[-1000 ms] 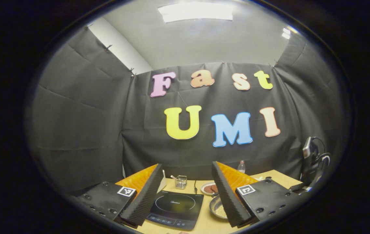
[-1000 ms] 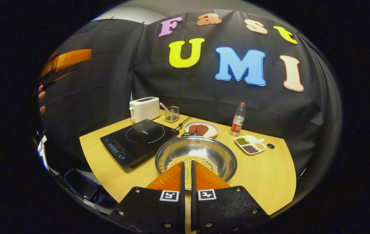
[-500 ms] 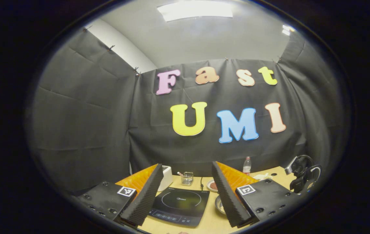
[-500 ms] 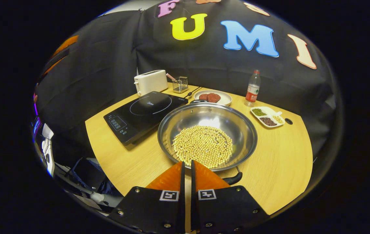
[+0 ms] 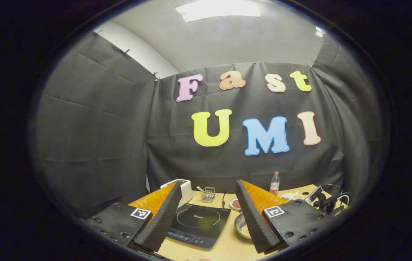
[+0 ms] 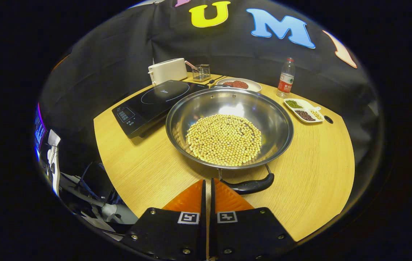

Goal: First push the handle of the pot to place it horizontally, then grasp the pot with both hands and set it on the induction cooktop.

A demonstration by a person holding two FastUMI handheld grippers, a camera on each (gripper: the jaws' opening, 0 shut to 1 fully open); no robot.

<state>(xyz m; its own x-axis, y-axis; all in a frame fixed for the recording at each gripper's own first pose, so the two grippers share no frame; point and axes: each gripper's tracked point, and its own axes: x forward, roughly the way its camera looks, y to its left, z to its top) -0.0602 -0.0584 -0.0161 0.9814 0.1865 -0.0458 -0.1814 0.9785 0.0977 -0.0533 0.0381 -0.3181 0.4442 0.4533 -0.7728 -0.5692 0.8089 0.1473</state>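
Pot first: a wide, shiny steel pot [image 6: 229, 127] sits mid-table on the round pale wooden table [image 6: 318, 174], holding a bed of yellow soybeans [image 6: 224, 139]. Its black loop handle [image 6: 251, 185] faces the right gripper [image 6: 207, 186], whose fingers are pressed together with nothing between them, just short of the handle. The far handle is hidden behind the rim.

Just left of the pot lies the flat black induction cooktop [image 6: 155, 103], bare on top. Behind it stand a white toaster [image 6: 167, 70] and a small wire basket [image 6: 201, 72]; a plate of dark red meat [image 6: 239, 84] is partly cut off by the pot's rim. A plastic water bottle [image 6: 286, 78] and a white divided dish of beans [image 6: 303, 110] stand to the right.

The left gripper [image 5: 209, 210] hangs high, fingers spread wide and gripping nothing, one finger covering most of the pot [image 5: 242, 228].
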